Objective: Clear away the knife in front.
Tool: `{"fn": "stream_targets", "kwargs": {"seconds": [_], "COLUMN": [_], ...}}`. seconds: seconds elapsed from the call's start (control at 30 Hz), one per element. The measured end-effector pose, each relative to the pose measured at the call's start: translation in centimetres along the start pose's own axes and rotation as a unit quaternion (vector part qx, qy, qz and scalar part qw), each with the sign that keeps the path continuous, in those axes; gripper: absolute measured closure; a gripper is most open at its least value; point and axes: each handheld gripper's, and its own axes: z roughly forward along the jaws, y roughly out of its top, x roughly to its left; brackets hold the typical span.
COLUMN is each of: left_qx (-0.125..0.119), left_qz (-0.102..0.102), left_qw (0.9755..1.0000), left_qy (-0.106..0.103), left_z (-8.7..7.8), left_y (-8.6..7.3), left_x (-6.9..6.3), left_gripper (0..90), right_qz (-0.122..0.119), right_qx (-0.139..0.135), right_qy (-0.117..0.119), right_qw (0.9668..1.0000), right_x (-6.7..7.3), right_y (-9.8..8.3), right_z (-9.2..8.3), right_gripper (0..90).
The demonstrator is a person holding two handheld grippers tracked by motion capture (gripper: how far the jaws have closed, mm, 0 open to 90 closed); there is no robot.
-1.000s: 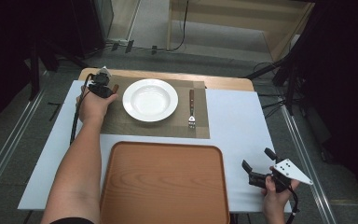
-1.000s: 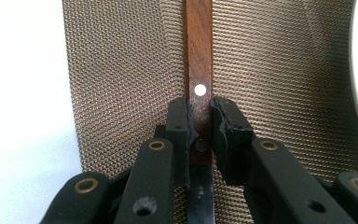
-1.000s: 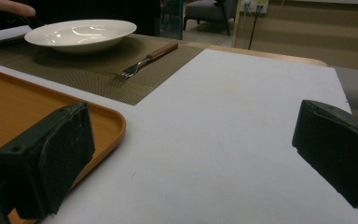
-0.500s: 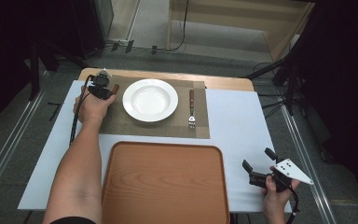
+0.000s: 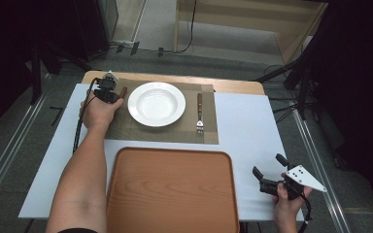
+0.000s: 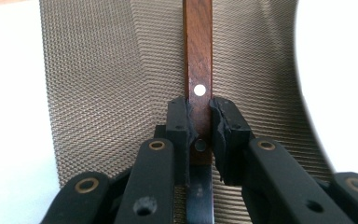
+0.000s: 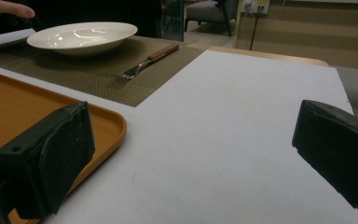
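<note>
- Left hand-held gripper (image 6: 199, 122): jaws clamped on the wooden handle of a knife (image 6: 199, 70), one pad on each side, close to where the handle meets the blade. The left gripper view shows the grip; in the high view the same hand-held gripper (image 5: 108, 92) sits under the hand and only the brown handle tip (image 5: 123, 91) pokes out beside it.
- Knife lies flat on the woven placemat (image 6: 121, 84), handle running straight ahead of the jaws.
- White plate (image 5: 156, 103) sits just beside that gripper, on the knife's far side; the left gripper view catches its rim (image 6: 335, 70) only.
- Right hand-held gripper (image 5: 272, 173): jaws wide apart, nothing between them, over the tabletop (image 7: 223, 140) at its near corner. The right gripper view shows the bare pads (image 7: 51, 158).
- Wooden tray (image 5: 172, 191) lies just beside the right gripper; its corner (image 7: 112, 126) is next to one pad.
- Fork (image 7: 144, 63) lies ahead of the right gripper on the placemat, well apart, with the plate beyond it. High view places the fork (image 5: 199, 112) on the plate's side away from the knife.
</note>
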Motion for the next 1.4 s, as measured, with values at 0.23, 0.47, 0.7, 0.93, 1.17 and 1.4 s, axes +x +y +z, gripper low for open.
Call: {"fn": "stream_targets", "kwargs": {"seconds": [0.23, 0.47, 0.7, 0.93, 1.17, 1.4], "left_qx": [-0.023, -0.029, -0.039, -0.049, -0.060, -0.062], "left_qz": [-0.009, 0.007, 0.019, 0.026, 0.033, 0.047], "left_qw": [0.9995, 0.9994, 0.9988, 0.9978, 0.9966, 0.9958], "left_qy": [-0.018, -0.019, -0.026, -0.037, -0.046, -0.047], "left_z": [-1.8, -3.1, -4.4, -6.0, -7.4, -8.6], "left_y": [0.0, -0.4, -0.7, -1.3, -2.0, -2.8], "left_x": [-0.2, -1.1, -1.6, -2.0, -2.4, -2.9], "left_gripper": [76.0, 76.0, 76.0, 76.0, 76.0, 76.0], "right_qz": [0.002, 0.003, 0.004, 0.010, 0.014, 0.021], "right_qx": [-0.003, -0.006, -0.007, -0.009, -0.015, -0.017], "right_qy": [0.003, 0.003, -0.002, -0.005, -0.011, -0.010], "right_qw": [1.0000, 1.0000, 1.0000, 0.9999, 0.9997, 0.9996], "right_x": [0.0, -0.1, -0.1, -0.1, -0.1, -0.3], "right_y": [0.0, 0.0, 0.0, 0.1, 0.1, 0.1], "right_z": [-0.1, -0.1, -0.2, -0.2, -0.3, -0.4], "right_gripper": [0.0, 0.0, 0.0, 0.0, 0.0, 0.0]}}
